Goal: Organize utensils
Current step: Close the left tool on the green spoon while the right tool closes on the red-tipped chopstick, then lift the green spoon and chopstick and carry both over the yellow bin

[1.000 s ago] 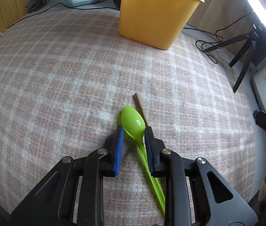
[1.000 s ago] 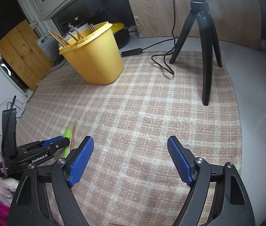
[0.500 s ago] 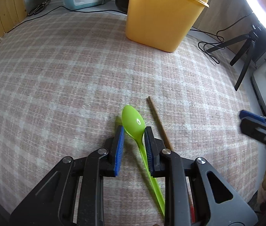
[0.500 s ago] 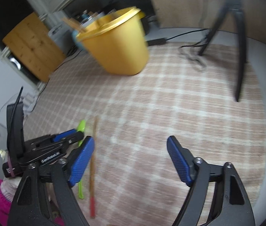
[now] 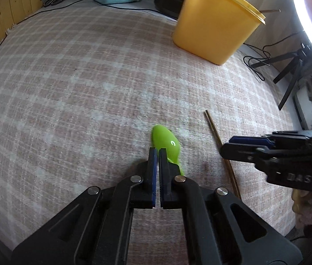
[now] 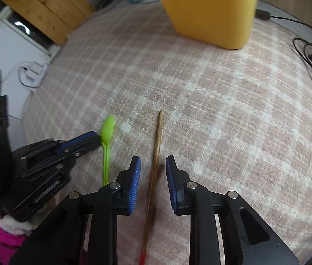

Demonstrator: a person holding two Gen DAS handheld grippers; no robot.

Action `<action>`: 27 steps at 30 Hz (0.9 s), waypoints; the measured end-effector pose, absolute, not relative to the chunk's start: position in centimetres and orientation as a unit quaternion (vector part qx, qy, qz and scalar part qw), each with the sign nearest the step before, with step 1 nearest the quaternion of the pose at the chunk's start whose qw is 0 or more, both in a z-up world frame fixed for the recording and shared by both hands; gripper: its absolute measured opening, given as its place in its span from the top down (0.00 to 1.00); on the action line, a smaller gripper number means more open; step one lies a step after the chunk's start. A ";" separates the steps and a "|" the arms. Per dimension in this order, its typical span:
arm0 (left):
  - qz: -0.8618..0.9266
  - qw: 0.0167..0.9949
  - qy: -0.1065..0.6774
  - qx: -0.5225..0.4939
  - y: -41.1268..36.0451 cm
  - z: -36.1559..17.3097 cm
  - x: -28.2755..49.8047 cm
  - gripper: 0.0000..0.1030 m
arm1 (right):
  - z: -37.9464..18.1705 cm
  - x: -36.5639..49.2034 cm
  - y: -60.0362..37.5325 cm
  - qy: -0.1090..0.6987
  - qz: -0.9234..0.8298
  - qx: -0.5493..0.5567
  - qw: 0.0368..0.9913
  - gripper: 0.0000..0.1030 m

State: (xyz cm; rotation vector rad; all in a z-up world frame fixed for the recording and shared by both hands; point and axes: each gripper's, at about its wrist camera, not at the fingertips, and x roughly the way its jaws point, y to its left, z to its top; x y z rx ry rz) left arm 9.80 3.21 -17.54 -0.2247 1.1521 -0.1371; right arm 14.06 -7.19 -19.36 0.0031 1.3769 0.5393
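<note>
- Spoon (image 5: 165,140), green, lay on the plaid cloth (image 5: 67,88); left hand-held gripper (image 5: 157,154) was nearly clenched beside its neck, grasp uncertain.
- Chopstick (image 6: 157,141) lay between the parted pads of the right hand-held gripper (image 6: 153,167); closing seemed next, then carrying to the yellow bin (image 6: 211,11).

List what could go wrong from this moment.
1. The left tool has shut beside the green spoon, whose handle lies outside its fingers; a lift may leave it behind.
2. The right tool straddles the chopstick, open; the thin stick may roll on the cloth.
</note>
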 end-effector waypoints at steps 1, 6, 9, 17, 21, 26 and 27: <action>-0.068 0.829 0.543 -0.111 3.4 -17.6 9.8 1.00 | -19.7 14.4 -6.5 0.635 0.241 -0.016 0.734 0.80; -0.094 0.819 0.545 -0.154 4.5 -17.2 9.4 1.00 | -19.9 14.6 -4.5 0.633 0.234 -0.084 0.733 0.95; -0.097 0.807 0.562 -0.155 4.3 -17.3 9.5 0.81 | -20.0 14.6 -4.0 0.634 0.236 -0.096 0.730 0.95; -0.079 0.813 0.566 -0.116 1.9 -17.5 10.9 0.69 | -19.6 15.3 -6.6 0.633 0.226 -0.066 0.738 0.96; -0.083 0.824 0.555 -0.075 0.2 -17.7 11.4 0.76 | -19.0 15.3 -8.3 0.625 0.226 -0.055 0.746 0.96; -0.092 0.825 0.551 -0.082 -0.5 -17.6 11.5 0.77 | -18.0 15.0 -10.5 0.611 0.232 -0.038 0.756 0.96; -0.093 0.826 0.550 -0.080 -0.7 -17.5 11.5 0.77 | -17.9 15.0 -10.7 0.609 0.232 -0.035 0.758 0.96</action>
